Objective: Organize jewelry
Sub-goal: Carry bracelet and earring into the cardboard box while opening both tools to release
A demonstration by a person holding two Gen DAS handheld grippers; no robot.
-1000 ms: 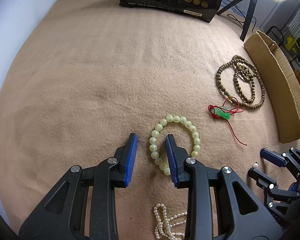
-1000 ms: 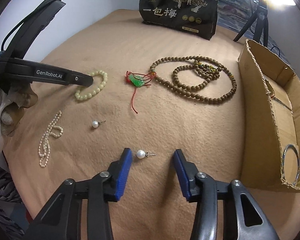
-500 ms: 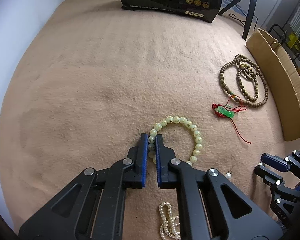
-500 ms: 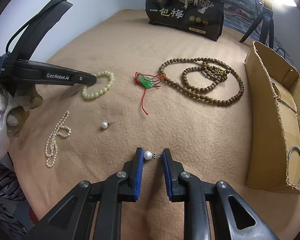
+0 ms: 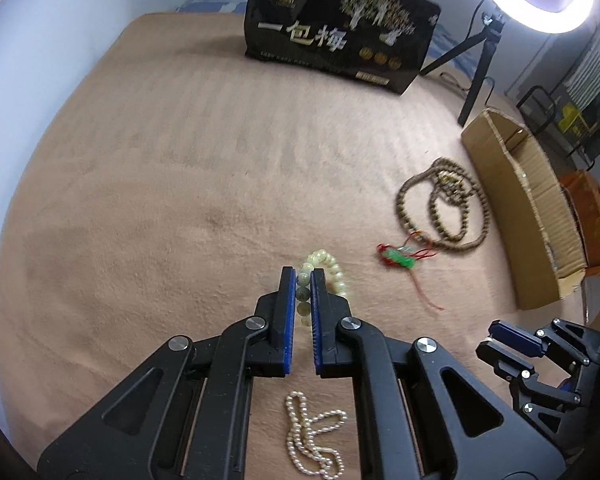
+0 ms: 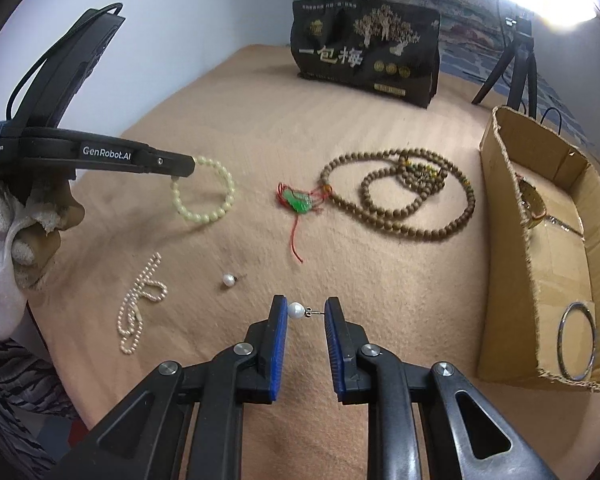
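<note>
My left gripper (image 5: 303, 280) is shut on a pale green bead bracelet (image 5: 327, 273) and holds it hanging above the tan cloth; from the right wrist view the bracelet (image 6: 204, 190) dangles from the left gripper's tip (image 6: 176, 168). My right gripper (image 6: 305, 312) is shut on a pearl stud earring (image 6: 296, 310), pearl against the left pad, pin against the right pad. A second pearl earring (image 6: 229, 279) lies on the cloth. A small pearl strand (image 5: 312, 436) lies below my left gripper.
A brown wooden bead necklace (image 6: 400, 196) and a green pendant on red cord (image 6: 298, 200) lie mid-cloth. An open cardboard box (image 6: 548, 248) at right holds a metal bangle (image 6: 576, 340). A black bag (image 6: 366, 52) and a tripod (image 6: 516, 64) stand behind.
My left gripper closed on the bead bracelet and lifted it off the cloth. My right gripper closed on the pearl earring and raised it slightly.
</note>
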